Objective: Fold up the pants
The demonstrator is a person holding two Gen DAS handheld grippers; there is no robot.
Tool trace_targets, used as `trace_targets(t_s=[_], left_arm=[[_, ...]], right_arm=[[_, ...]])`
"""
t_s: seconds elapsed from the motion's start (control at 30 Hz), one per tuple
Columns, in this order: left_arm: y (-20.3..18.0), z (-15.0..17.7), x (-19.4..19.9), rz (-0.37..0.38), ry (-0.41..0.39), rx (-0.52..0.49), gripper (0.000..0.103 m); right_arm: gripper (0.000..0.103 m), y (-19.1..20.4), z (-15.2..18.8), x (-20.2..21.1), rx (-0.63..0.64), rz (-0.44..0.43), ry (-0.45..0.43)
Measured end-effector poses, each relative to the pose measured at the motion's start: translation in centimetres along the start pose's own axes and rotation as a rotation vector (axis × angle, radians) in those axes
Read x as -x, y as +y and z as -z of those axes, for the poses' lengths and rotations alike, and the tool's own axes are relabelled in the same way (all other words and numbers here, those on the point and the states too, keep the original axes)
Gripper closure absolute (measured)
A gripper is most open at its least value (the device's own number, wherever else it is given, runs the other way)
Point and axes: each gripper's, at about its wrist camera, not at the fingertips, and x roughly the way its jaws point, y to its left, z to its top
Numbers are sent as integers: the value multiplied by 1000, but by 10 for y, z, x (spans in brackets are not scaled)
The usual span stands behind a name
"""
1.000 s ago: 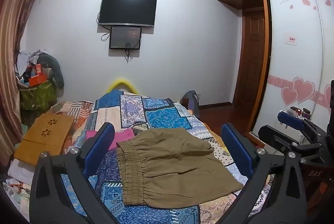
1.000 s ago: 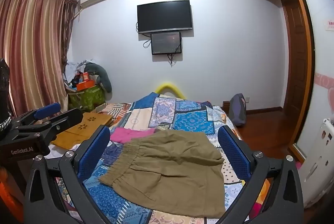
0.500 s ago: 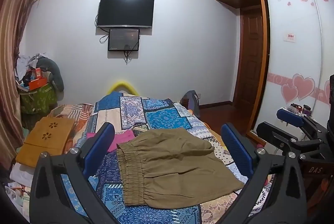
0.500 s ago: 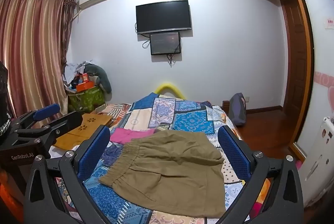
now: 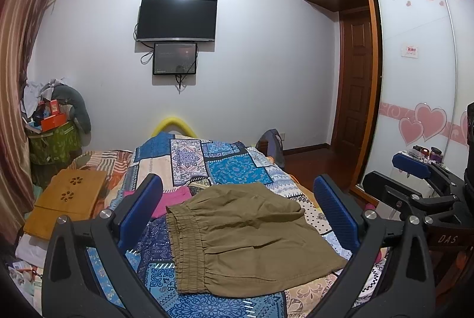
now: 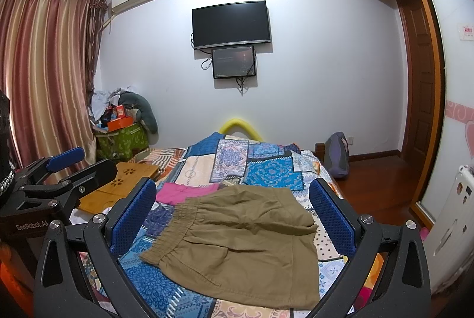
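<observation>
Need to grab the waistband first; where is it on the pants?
The waistband is the pants' left edge in both views, on the quilt near the pink cloth.

The left hand-held gripper (image 5: 238, 214) and the right hand-held gripper (image 6: 234, 217) are both raised side by side, fingers spread wide, clasping nothing.

The pants (image 5: 246, 235) are matt olive cloth, creased, with a gathered elastic waistband. Under them the bed (image 5: 225, 167) wears a printed patchwork cloth cover. Each tool, left (image 5: 237, 211) and right (image 6: 234, 217), has matt black plastic arms, shiny metal screws and ribbed blue pads (image 6: 133, 217).
</observation>
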Motion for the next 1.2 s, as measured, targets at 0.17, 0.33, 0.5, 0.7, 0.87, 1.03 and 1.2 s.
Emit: trace_targets(t_s=[0.17, 0.33, 0.5, 0.7, 0.87, 1.03, 1.2], left_arm=[[0, -1, 0, -1, 0, -3, 0], [-1, -2, 1, -2, -1, -3, 0], [0, -2, 1, -4, -1, -10, 0], [1, -4, 2, -4, -1, -8, 0], [1, -5, 2, -3, 1, -8, 0], [1, -5, 2, -3, -1, -9, 0], [-1, -5, 1, -9, -4, -14, 0]], right_arm=[[0, -1, 0, 0, -2, -1, 0], [0, -1, 0, 0, -3, -1, -1], [0, -1, 3, 0, -5, 1, -4], [0, -6, 1, 2, -7, 1, -4], [0, -6, 1, 3, -5, 1, -3], [0, -6, 0, 3, -5, 1, -3], [0, -4, 0, 3, -5, 2, -4]])
